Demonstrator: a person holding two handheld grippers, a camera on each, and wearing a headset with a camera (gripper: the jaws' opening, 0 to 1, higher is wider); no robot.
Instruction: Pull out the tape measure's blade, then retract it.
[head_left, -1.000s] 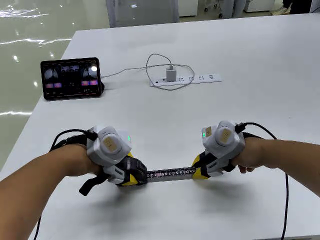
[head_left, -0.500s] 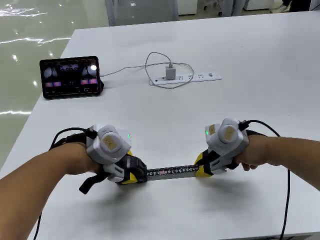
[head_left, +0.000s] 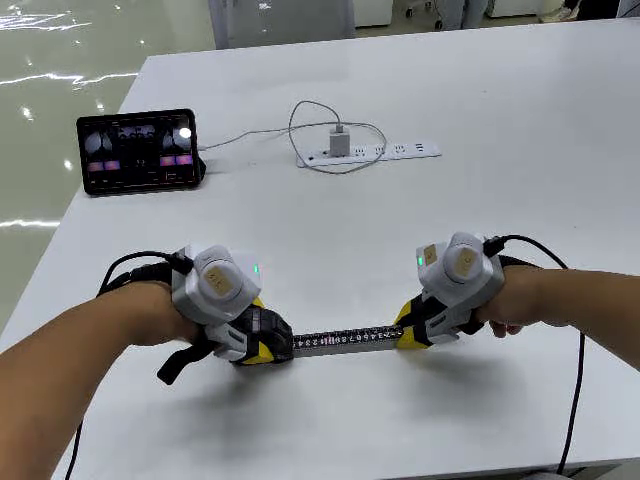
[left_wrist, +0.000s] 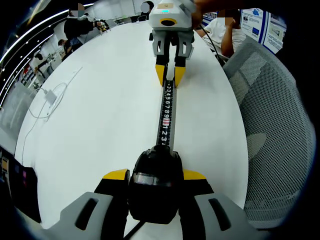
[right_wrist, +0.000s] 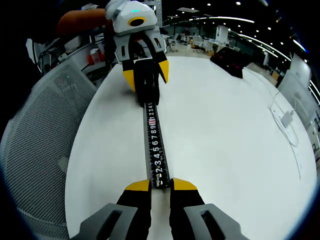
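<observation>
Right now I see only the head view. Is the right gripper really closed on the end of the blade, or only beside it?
Observer: Closed on it. In the right gripper view, the right gripper pinches the end of the blade between its yellow tips.
Operator: Does the left one hold the case from both sides?
Observer: Yes. In the left gripper view, the left gripper clamps the black case on both sides.
Operator: Can you read the blade?
Observer: Its numbers face up, and a red mark lies nearer the case.

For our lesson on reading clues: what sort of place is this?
Probably an open-plan office or lab: a large white table, a mesh office chair beside it, and a tablet and power strip on the tabletop.
</observation>
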